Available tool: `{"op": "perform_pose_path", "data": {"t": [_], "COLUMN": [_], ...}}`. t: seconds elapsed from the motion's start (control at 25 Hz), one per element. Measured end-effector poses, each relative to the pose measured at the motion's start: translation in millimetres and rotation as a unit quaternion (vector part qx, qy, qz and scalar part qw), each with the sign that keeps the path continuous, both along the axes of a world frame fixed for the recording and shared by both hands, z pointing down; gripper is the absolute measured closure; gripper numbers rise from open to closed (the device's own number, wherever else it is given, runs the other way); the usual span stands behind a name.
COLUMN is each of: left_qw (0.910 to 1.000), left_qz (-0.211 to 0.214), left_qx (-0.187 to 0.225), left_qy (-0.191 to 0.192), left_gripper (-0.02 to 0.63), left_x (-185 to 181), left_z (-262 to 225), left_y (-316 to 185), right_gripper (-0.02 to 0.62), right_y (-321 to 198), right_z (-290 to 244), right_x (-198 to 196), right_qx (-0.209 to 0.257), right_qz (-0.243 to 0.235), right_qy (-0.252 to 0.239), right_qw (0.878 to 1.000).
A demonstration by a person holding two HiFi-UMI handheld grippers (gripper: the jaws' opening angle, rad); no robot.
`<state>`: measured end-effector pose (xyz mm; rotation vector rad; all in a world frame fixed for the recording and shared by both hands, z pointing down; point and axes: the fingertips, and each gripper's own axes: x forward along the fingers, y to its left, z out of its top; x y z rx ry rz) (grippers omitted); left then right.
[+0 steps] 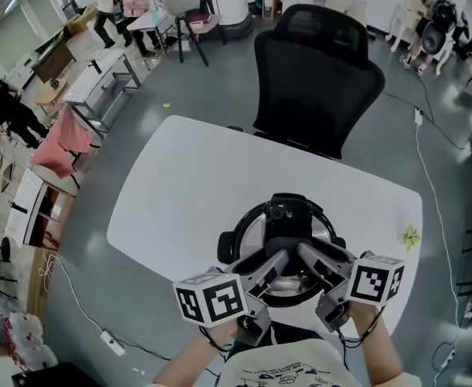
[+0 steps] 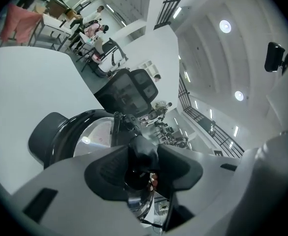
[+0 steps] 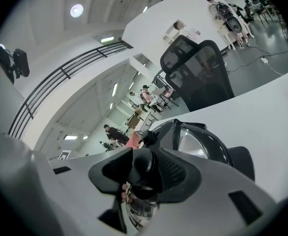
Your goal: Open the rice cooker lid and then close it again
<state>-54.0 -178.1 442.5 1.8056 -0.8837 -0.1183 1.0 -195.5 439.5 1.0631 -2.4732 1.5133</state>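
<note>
A black round rice cooker (image 1: 248, 226) stands at the near edge of the white table (image 1: 187, 184), its glass lid (image 1: 258, 230) low over the pot. Both grippers meet at the lid's front. My left gripper (image 1: 277, 266) comes in from the lower left and my right gripper (image 1: 307, 263) from the lower right. In the left gripper view the jaws (image 2: 141, 156) close on a black knob (image 2: 143, 149) of the lid, with the pads against it. The right gripper view shows its jaws (image 3: 143, 168) pressed on the same knob (image 3: 146, 163). Whether the lid is fully seated is unclear.
A black office chair (image 1: 316, 71) stands at the table's far side. A small yellow-green scrap (image 1: 411, 236) lies near the table's right edge. The cooker's side handle (image 2: 48, 132) juts out to the left. Desks and people fill the room's far left and back.
</note>
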Motion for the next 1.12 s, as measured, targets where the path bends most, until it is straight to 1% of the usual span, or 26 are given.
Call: {"op": "perform_pose_path", "data": {"t": [0.08, 0.24, 0.4, 0.48, 0.64, 0.84, 0.96, 1.12], "left_qw": [1.0, 0.9997, 0.9991, 0.9986, 0.998, 0.998, 0.9983, 0.9988], "left_qz": [-0.009, -0.023, -0.039, -0.048, -0.058, -0.055, -0.048, -0.037], "left_qx": [-0.004, -0.012, -0.016, -0.019, -0.024, -0.03, -0.032, -0.03], "left_qy": [0.0, 0.001, 0.002, 0.006, 0.01, 0.01, 0.009, 0.008], "left_gripper": [0.423, 0.446, 0.449, 0.453, 0.457, 0.46, 0.46, 0.46], "left_x": [0, -1, 0, -1, -3, -3, -3, -5], "left_z": [2, 4, 8, 8, 8, 10, 11, 10], "left_y": [0, -7, -9, -11, -13, -15, -17, -17], "right_gripper": [0.417, 0.411, 0.413, 0.419, 0.43, 0.434, 0.436, 0.436], "right_y": [1, -5, -7, -8, -10, -12, -11, -10], "right_z": [2, 5, 8, 10, 16, 15, 18, 18], "right_x": [-2, -5, -3, -2, 4, 3, 5, 5], "right_qx": [-0.01, -0.027, -0.032, -0.041, -0.069, -0.065, -0.072, -0.07], "right_qz": [-0.011, -0.028, -0.032, -0.028, -0.004, 0.0, 0.019, 0.031], "right_qy": [0.001, 0.001, -0.004, -0.009, -0.011, -0.025, -0.02, -0.017], "right_qw": [1.0, 0.999, 0.999, 0.999, 0.998, 0.998, 0.997, 0.997]}}
